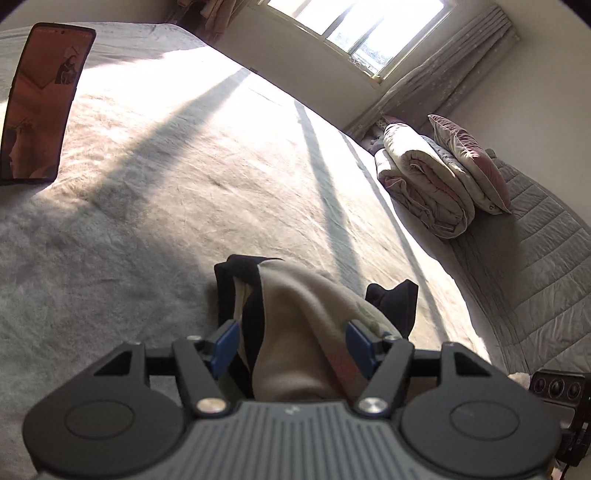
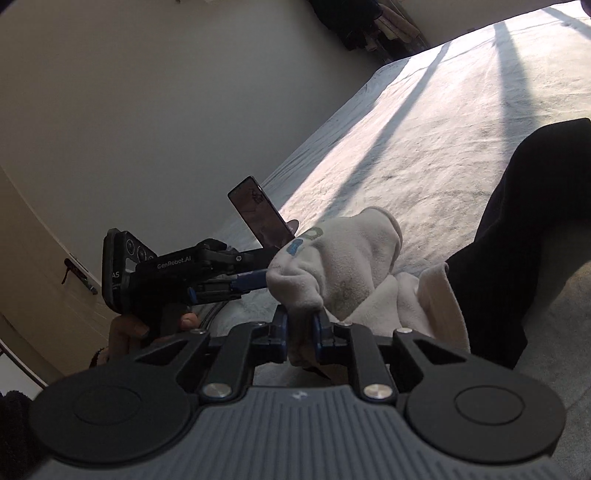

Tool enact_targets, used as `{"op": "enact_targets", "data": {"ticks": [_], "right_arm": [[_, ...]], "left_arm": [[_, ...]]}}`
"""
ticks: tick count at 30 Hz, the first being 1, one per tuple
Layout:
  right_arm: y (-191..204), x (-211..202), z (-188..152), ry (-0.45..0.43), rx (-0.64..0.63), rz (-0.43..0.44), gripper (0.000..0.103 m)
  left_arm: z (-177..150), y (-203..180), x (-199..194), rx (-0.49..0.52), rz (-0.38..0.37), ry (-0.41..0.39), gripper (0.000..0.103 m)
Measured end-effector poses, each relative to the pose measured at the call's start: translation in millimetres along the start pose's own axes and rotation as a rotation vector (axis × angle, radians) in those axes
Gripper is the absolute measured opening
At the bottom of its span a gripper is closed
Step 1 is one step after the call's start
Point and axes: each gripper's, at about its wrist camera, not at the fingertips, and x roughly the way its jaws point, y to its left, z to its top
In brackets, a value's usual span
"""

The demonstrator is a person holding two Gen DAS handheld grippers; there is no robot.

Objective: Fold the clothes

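A cream and black garment (image 1: pixel 295 325) hangs bunched between both grippers above the grey bed (image 1: pixel 166 206). In the left wrist view my left gripper (image 1: pixel 291 345) stands wide open, its blue pads on either side of the cloth, not pinching it. In the right wrist view my right gripper (image 2: pixel 301 328) is shut on a cream fold of the garment (image 2: pixel 340 258), whose black part (image 2: pixel 528 236) trails right over the bed. The left gripper also shows in the right wrist view (image 2: pixel 255 278), its fingers at the cloth's left edge.
A phone (image 1: pixel 40 103) stands propped on the bed at the left, and shows in the right wrist view (image 2: pixel 260 212). A folded quilt (image 1: pixel 424 184) and a pillow (image 1: pixel 472 162) lie at the bed's far right. A window (image 1: pixel 362 26) and curtains are beyond.
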Motion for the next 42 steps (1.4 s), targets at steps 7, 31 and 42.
{"op": "enact_targets", "data": {"ticks": [7, 31, 42], "right_arm": [[12.7, 23.2, -22.1, 0.125, -0.037, -0.001, 0.018], [-23.4, 4.9, 14.8, -0.083, 0.007, -0.191, 0.064], [-6.3, 67.2, -5.4, 0.024, -0.058, -0.185, 0.052]], "left_arm": [[0.0, -2.8, 16.4, -0.006, 0.026, 0.018, 0.061], [-47.2, 26.9, -3.8, 0.223, 0.126, 0.16, 0.019], [-47.3, 39.0, -4.5, 0.165, 0.125, 0.169, 0.02]]}}
